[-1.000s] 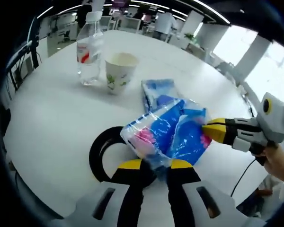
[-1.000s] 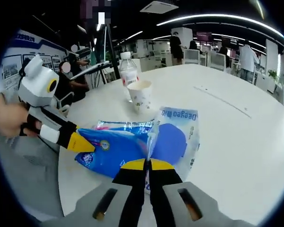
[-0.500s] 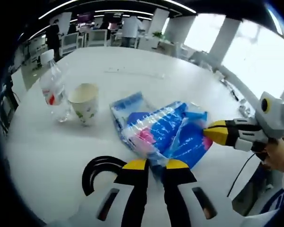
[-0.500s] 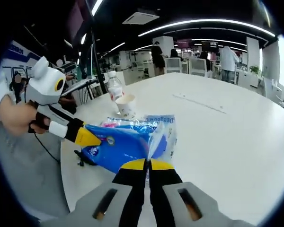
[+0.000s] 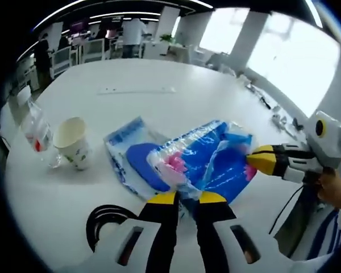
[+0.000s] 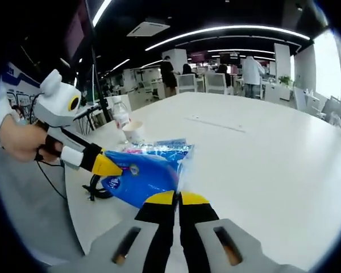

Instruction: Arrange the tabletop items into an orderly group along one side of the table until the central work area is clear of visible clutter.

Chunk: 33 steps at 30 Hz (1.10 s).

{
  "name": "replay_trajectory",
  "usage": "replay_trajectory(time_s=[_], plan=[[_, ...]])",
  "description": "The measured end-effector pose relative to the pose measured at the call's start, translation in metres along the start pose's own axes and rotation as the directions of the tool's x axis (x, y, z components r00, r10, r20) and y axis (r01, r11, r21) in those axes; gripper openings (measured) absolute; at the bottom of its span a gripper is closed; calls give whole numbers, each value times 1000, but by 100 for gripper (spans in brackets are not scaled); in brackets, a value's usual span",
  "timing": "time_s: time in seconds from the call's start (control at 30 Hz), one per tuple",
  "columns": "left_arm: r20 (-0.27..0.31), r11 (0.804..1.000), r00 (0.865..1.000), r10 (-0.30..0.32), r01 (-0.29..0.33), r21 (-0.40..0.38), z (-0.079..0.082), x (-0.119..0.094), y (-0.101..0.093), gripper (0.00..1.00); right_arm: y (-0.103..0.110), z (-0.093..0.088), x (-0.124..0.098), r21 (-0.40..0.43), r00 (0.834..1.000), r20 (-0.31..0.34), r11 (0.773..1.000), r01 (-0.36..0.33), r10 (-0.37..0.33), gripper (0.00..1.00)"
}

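Observation:
A crinkled blue plastic pack (image 5: pixel 207 159) with a pink patch hangs just above the white table (image 5: pixel 176 74), stretched between both grippers. My left gripper (image 5: pixel 181 196) is shut on its near edge. My right gripper (image 5: pixel 251 162) comes in from the right, its yellow tips shut on the far corner. In the right gripper view the same pack (image 6: pixel 142 173) sits between my right gripper (image 6: pixel 178 196), shut on its clear edge, and the left gripper (image 6: pixel 109 166). A second blue pack (image 5: pixel 131 156) lies flat underneath. A paper cup (image 5: pixel 71 149) and a water bottle (image 5: pixel 37 132) stand to the left.
A black cable loop (image 5: pixel 105 219) lies near the table's front edge. A thin white strip (image 5: pixel 136 90) lies far out on the table. A hand (image 6: pixel 17 139) holds the left gripper. Office desks, chairs and people (image 6: pixel 251 71) stand beyond the table.
Both grippers have kept their hold on the pack. Both views have swung round, so cup and bottle now sit further left and smaller, and the flat pack shows more from under the held one.

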<state>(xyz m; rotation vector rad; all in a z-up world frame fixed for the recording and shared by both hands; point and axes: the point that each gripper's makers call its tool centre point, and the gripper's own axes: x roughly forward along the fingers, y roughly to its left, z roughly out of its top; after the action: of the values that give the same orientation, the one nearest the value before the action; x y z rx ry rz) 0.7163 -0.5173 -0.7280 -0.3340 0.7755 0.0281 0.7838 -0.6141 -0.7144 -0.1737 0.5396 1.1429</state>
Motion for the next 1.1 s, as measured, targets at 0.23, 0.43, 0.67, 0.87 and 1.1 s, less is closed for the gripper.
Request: replay_trajectory(time_s=[0.23, 0.43, 0.67, 0.87, 1.1], plan=[[-27, 996, 998, -48, 50, 73, 8, 12, -21, 7, -21, -7, -13, 41, 998, 0, 997, 59, -60, 0], [-45, 990, 997, -69, 74, 116, 18, 25, -35, 7, -38, -9, -21, 68, 995, 5, 993, 96, -96, 0], [-52, 989, 995, -86, 91, 118, 30, 45, -45, 8, -54, -5, -25, 86, 993, 7, 989, 117, -118, 0], [-57, 990, 994, -92, 97, 101, 38, 61, -49, 8, -69, 0, -21, 83, 993, 4, 989, 121, -121, 0], [-60, 992, 993, -98, 102, 75, 46, 80, -51, 8, -88, -2, -14, 91, 992, -3, 988, 127, -127, 0]])
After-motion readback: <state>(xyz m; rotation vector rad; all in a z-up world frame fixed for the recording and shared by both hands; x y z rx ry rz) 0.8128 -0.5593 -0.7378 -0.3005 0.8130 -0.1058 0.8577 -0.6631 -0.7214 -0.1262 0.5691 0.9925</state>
